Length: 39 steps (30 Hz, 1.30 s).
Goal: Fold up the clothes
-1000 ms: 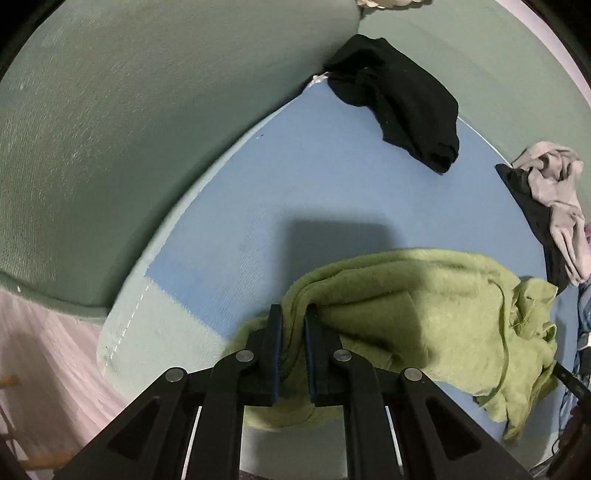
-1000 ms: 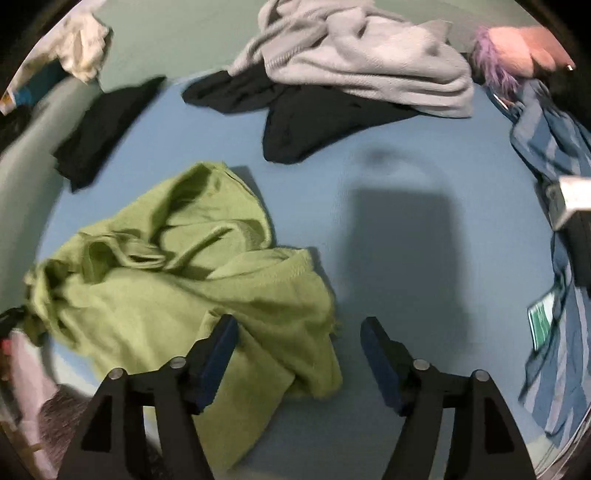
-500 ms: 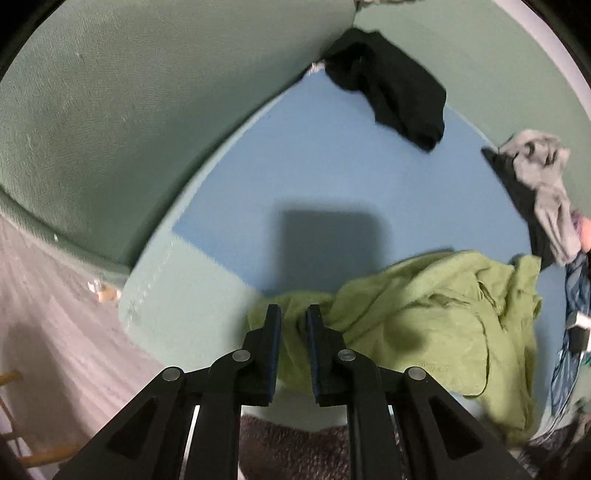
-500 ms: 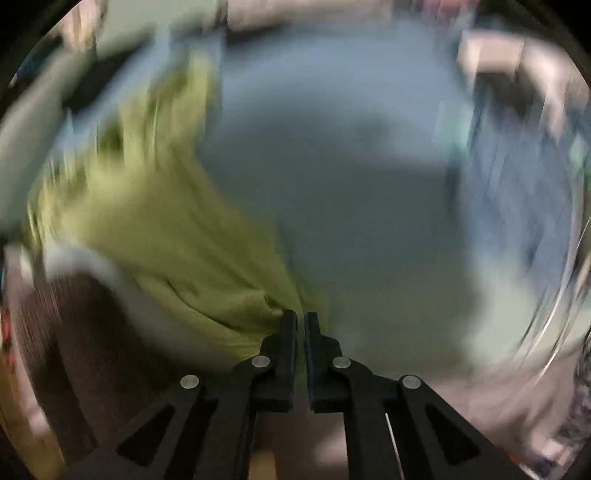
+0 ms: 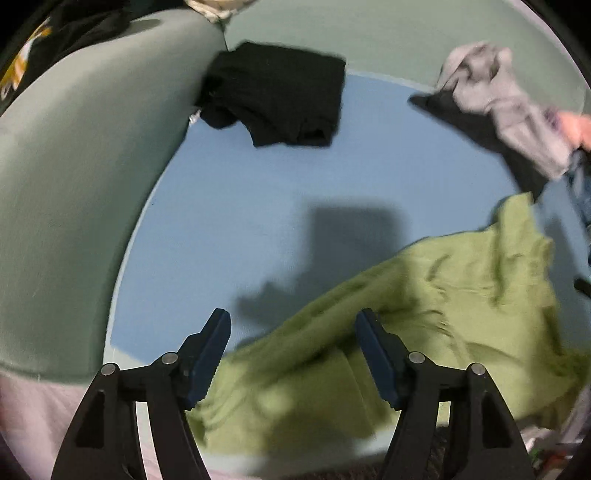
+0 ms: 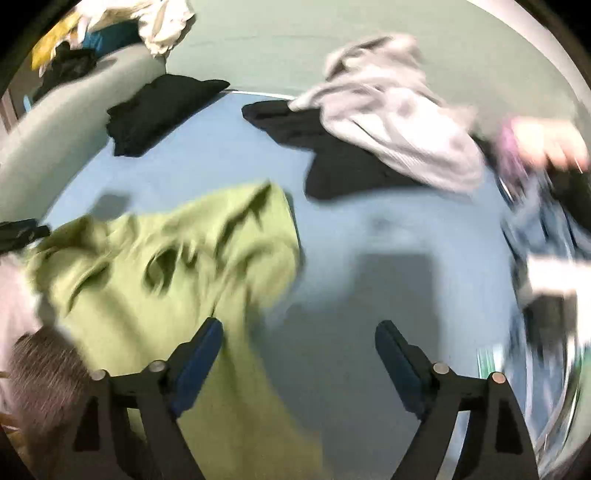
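The left gripper (image 5: 292, 352) hangs with fingers spread wide over the rumpled green garment (image 5: 424, 332) on blue sheet (image 5: 258, 184).

Green garment (image 5: 424, 317): I see it rumpled, spread loosely on blue surface, lower right of left view, lower left of right view.

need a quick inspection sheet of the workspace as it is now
surface: blue mat on a green cushioned seat
job's things: green garment spread out and rumpled, hanging over the front edge
clutter: black garment in the far corner; grey garment lying on a dark one; blue striped cloth at right
grippers: left gripper and right gripper, jaws open, holding nothing
cables: nothing seen
surroundings: more clothes piled on the armrest
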Each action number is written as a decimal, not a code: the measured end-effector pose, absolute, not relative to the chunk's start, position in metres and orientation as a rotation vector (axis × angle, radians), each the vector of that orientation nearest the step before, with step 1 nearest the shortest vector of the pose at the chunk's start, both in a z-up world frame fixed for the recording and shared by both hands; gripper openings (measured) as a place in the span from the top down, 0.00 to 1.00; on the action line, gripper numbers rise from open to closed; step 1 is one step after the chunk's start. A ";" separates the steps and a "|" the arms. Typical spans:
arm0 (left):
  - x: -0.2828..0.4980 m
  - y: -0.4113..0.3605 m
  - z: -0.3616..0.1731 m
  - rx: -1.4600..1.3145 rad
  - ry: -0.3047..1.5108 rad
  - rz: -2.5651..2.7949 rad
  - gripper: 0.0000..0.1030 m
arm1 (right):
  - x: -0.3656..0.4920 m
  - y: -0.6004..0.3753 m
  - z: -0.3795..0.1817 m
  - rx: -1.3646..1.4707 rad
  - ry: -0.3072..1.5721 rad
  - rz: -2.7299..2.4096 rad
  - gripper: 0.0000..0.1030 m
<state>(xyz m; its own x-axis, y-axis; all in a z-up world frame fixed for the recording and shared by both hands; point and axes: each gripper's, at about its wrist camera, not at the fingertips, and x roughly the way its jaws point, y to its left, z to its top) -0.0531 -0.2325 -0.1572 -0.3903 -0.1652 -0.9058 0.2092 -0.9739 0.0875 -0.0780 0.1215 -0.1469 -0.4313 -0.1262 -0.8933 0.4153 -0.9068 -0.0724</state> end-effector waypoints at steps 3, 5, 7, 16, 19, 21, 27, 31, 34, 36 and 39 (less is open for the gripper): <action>-0.068 -0.235 -0.177 1.604 0.068 -2.424 0.78 | -0.124 0.084 -0.191 1.547 0.494 -2.304 0.26; -0.067 -0.235 -0.177 1.589 0.080 -2.450 0.95 | -0.135 0.070 -0.203 1.530 0.467 -2.292 0.70; -0.073 -0.240 -0.166 1.506 0.120 -2.508 0.96 | -0.135 0.067 -0.183 1.415 0.468 -2.335 0.92; -0.167 -0.260 -0.068 0.889 0.399 -2.642 0.93 | -0.218 0.194 -0.021 1.011 -0.004 -3.052 0.70; -0.192 -0.268 -0.076 1.025 0.543 -2.525 0.29 | -0.220 0.229 -0.017 1.016 -0.252 -3.112 0.18; -0.187 -0.251 -0.094 1.172 0.550 -2.543 0.27 | -0.214 0.244 -0.029 1.110 -0.345 -2.999 0.23; -0.163 -0.164 -0.152 1.623 0.201 -2.607 0.27 | -0.145 0.213 -0.120 1.394 0.012 -2.684 0.28; -0.144 -0.076 -0.166 1.732 -0.200 -2.735 0.27 | -0.102 0.177 -0.174 1.476 0.257 -2.522 0.28; -0.141 -0.032 -0.187 1.792 -0.400 -2.712 0.27 | -0.071 0.155 -0.192 1.488 0.346 -2.438 0.21; -0.144 -0.031 -0.200 1.826 -0.353 -2.687 0.46 | -0.063 0.150 -0.201 1.487 0.417 -2.436 0.26; -0.142 -0.066 -0.189 1.807 -0.139 -2.672 0.91 | -0.054 0.156 -0.198 1.445 0.402 -2.504 0.95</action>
<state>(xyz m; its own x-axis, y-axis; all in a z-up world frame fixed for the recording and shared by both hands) -0.1422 -0.0658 -0.1890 -0.3711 0.0237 -0.9283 -0.1200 -0.9925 0.0226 -0.0543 0.1556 -0.1979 -0.4909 -0.0549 -0.8695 0.3242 -0.9378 -0.1238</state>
